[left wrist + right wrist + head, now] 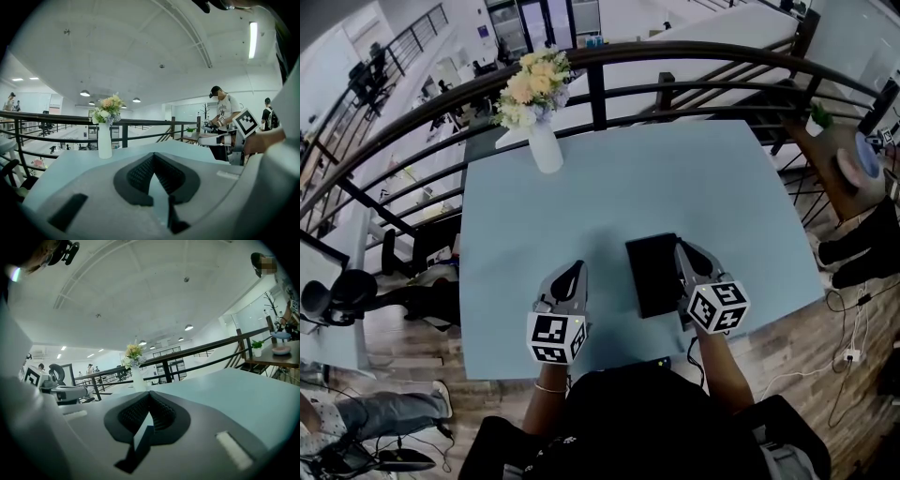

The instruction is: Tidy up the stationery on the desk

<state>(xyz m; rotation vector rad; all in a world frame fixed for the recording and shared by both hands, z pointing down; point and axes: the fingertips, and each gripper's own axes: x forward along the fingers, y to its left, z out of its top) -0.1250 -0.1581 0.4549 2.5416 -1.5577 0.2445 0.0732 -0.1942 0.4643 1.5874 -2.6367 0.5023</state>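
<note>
A flat black rectangular case (651, 274) lies on the light blue desk (675, 178), near its front edge. My right gripper (682, 247) rests along the case's right side, jaws shut with nothing between them. My left gripper (577, 268) sits to the left of the case, apart from it, also shut and empty. In the left gripper view the closed left gripper (153, 155) points across the desk, with the right gripper (220, 138) at the right. The right gripper view shows the closed right gripper (149, 394); the case is hidden there.
A white vase of flowers (545, 145) stands at the desk's far left edge, also seen as the vase (104, 140) and the vase (136, 377). A dark railing (675, 56) runs behind the desk. A small side table (848, 164) stands at the right.
</note>
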